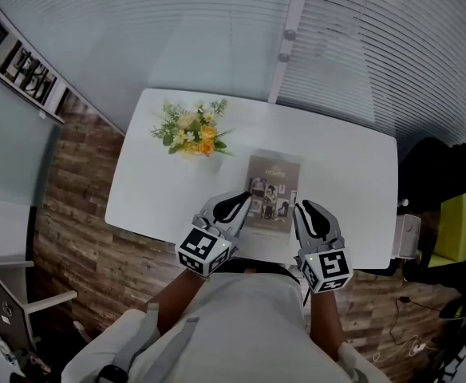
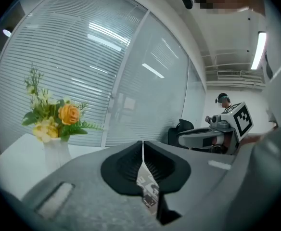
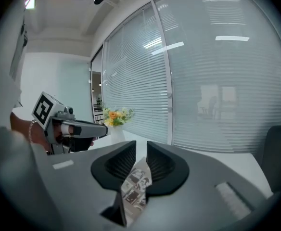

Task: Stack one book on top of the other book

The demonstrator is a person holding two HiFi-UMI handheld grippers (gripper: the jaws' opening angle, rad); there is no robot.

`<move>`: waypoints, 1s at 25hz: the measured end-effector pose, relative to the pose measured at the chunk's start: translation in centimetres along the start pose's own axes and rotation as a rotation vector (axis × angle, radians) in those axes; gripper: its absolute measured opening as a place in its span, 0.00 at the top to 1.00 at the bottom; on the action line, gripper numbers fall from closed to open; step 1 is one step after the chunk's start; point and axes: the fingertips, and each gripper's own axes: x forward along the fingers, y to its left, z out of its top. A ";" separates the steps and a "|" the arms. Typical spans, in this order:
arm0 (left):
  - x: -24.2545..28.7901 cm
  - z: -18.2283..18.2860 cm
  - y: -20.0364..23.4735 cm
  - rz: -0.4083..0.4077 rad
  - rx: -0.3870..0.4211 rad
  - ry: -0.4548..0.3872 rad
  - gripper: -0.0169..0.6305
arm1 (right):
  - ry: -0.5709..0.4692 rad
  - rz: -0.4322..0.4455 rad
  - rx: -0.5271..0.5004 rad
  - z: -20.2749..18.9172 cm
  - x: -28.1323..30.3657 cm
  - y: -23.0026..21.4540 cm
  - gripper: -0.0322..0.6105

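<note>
A book (image 1: 273,191) with a photo-collage cover lies flat on the white table (image 1: 345,162), near its front edge. Whether a second book lies under it I cannot tell. My left gripper (image 1: 239,203) hovers over the book's near left corner with its jaws shut and nothing between them. My right gripper (image 1: 305,212) hovers over the near right corner with a narrow slit between its pads, also empty. In the left gripper view the pads (image 2: 131,165) meet, and the book's cover (image 2: 148,190) shows below them. The right gripper view shows the cover (image 3: 134,186) under slightly parted pads (image 3: 119,163).
A white vase of yellow and white flowers (image 1: 191,134) stands at the table's far left. A black office chair (image 1: 442,174) sits beyond the right end. Window blinds (image 1: 217,30) run behind the table. A wood floor (image 1: 73,214) lies to the left.
</note>
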 end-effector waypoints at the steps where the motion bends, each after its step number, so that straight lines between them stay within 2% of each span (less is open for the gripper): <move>1: -0.3 0.8 -0.2 -0.003 0.005 -0.016 0.95 | -0.011 0.003 -0.006 0.7 -0.3 0.3 0.84; 7: -1.7 4.9 -1.6 -0.029 0.034 -0.091 0.97 | -0.080 0.017 -0.061 5.2 -2.4 1.9 0.87; 12: -2.7 7.2 -3.4 -0.074 0.040 -0.123 0.97 | -0.099 0.008 -0.155 7.9 -3.9 3.1 0.88; 17: -4.0 9.7 -4.1 -0.057 0.065 -0.170 0.97 | -0.147 0.014 -0.134 10.7 -5.2 4.3 0.89; 25: -5.7 11.3 -5.4 -0.047 0.097 -0.213 0.97 | -0.161 0.017 -0.153 11.8 -6.8 5.2 0.89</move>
